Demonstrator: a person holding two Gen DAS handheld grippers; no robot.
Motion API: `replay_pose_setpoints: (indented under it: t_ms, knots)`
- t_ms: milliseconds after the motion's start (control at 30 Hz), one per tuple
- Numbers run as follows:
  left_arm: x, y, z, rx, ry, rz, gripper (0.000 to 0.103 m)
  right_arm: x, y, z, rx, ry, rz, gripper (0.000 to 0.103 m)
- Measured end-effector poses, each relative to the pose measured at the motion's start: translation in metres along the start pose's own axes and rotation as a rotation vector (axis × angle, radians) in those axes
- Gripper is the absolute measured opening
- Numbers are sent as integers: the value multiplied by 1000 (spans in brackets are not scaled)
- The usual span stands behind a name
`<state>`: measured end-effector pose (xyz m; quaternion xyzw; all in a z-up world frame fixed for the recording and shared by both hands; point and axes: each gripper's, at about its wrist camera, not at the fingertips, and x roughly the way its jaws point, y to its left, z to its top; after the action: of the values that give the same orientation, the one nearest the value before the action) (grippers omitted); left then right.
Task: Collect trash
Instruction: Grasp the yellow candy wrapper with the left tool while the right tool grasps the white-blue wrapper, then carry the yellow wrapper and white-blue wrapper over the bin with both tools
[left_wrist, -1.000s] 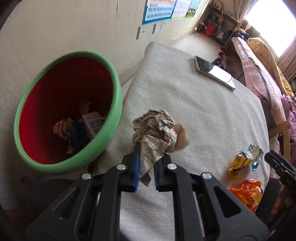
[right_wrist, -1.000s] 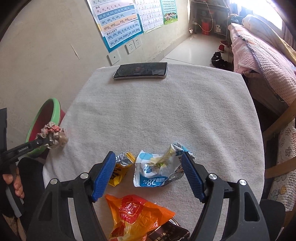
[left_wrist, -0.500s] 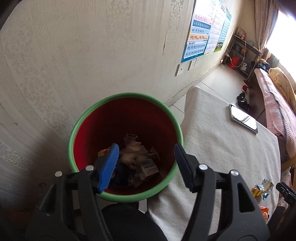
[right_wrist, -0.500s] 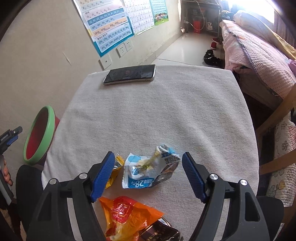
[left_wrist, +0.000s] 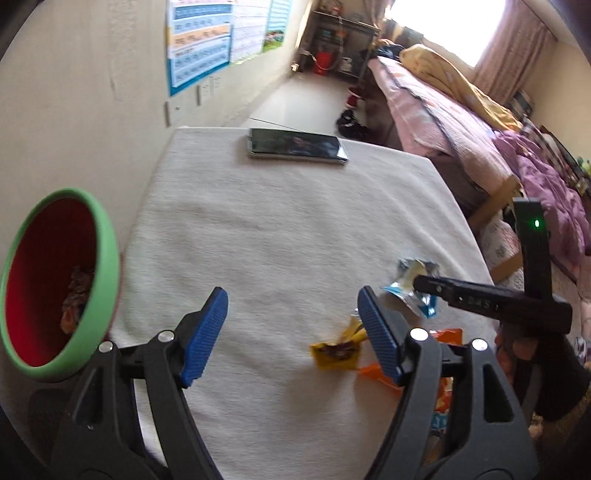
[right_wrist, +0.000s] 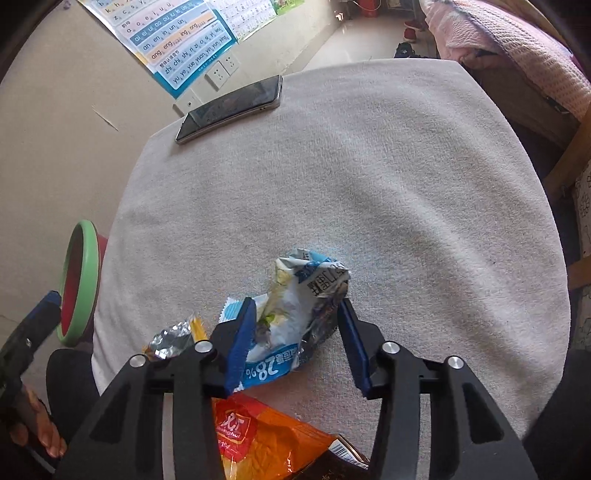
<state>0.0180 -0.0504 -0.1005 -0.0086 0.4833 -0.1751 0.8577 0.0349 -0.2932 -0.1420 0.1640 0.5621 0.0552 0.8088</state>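
Note:
My right gripper (right_wrist: 295, 332) is closing on a crumpled blue-and-white wrapper (right_wrist: 306, 306) on the white-clothed table (right_wrist: 369, 184); both blue pads press its sides and bunch it upward. The left wrist view shows that same wrapper (left_wrist: 413, 288) at the right gripper's tips. My left gripper (left_wrist: 291, 328) hovers over the cloth near the front edge, its jaws opening with nothing between them. A yellow wrapper (left_wrist: 336, 352) lies just inside its right finger. The red bin with a green rim (left_wrist: 55, 284) stands left of the table, with trash in it.
A phone (left_wrist: 295, 147) lies at the table's far edge. An orange snack bag (right_wrist: 266, 435) and a dark packet (right_wrist: 343, 461) lie at the near edge under my right gripper. A bed (left_wrist: 461, 110) runs along the right, the wall along the left.
My left gripper opened over the bin, let the crumpled paper drop in, then swung back over the table. My right gripper sank and closed on the blue-and-white wrapper.

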Motion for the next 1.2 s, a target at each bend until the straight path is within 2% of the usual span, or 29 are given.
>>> replay_pose_setpoints:
  t_ms: [100, 200, 467, 767, 833, 900, 967, 1067, 1200]
  knots:
    - [25, -24, -8, 46, 79, -63, 70, -12, -6, 3, 0, -40, -21, 25]
    - [39, -33, -15, 57, 140, -86, 69, -20, -11, 4, 1, -66, -32, 25]
    - [34, -18, -32, 32, 178, -90, 69, -18, -18, 3, 13, -68, -30, 25]
    - [53, -33, -28, 81, 192, -93, 69, -15, -10, 1, -16, -56, -21, 25]
    - [61, -35, -29, 88, 211, -83, 63, -15, -8, 2, -22, -57, -22, 25]
    - [67, -34, -32, 74, 232, -85, 44, -15, -7, 1, -26, -56, -23, 25]
    - [70, -28, -35, 42, 241, -94, 33, -14, -6, 1, -30, -54, -19, 26]
    - [66, -17, -38, -13, 231, -92, 31, -15, -2, 0, -42, -53, -10, 26]
    - [49, -2, -33, -80, 178, -84, 31, -17, 8, 0, -69, -58, -1, 26]
